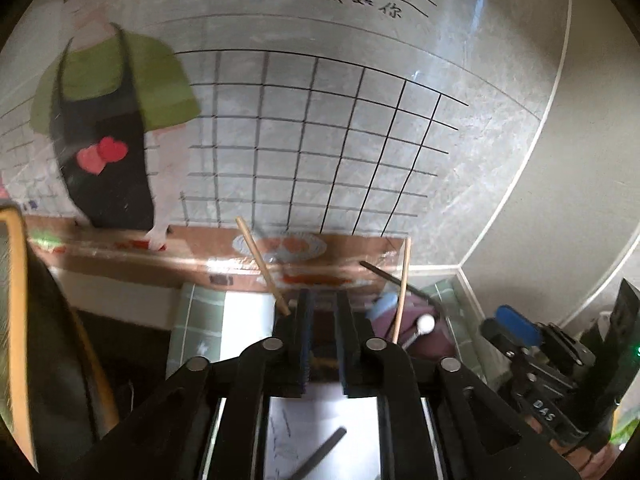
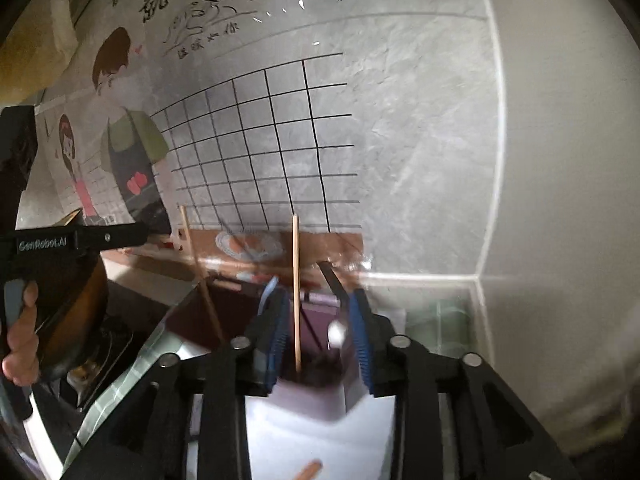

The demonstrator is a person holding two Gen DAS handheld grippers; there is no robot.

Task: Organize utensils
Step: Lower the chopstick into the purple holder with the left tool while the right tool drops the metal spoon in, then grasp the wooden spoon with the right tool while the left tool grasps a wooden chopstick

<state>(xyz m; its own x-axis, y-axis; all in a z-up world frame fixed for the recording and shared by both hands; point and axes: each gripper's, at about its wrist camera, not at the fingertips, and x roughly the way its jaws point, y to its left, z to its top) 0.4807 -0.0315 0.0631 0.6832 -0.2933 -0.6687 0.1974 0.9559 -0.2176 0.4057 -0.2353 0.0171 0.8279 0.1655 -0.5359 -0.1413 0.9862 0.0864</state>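
Here, chopsticks (image 2: 295,288) upright in holder (image 2: 316,320).

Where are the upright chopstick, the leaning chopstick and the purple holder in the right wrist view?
Upright chopstick (image 2: 295,292), right wrist view, mid-shaft.
Leaning chopstick (image 2: 199,268), right wrist view, mid-shaft.
Purple holder (image 2: 316,320), right wrist view, inner wall.

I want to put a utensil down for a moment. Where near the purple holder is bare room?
The green counter between holder and wall is bare. The white sheet before the holder is mostly free. The holder itself is crowded with chopsticks; on the left the pan blocks.
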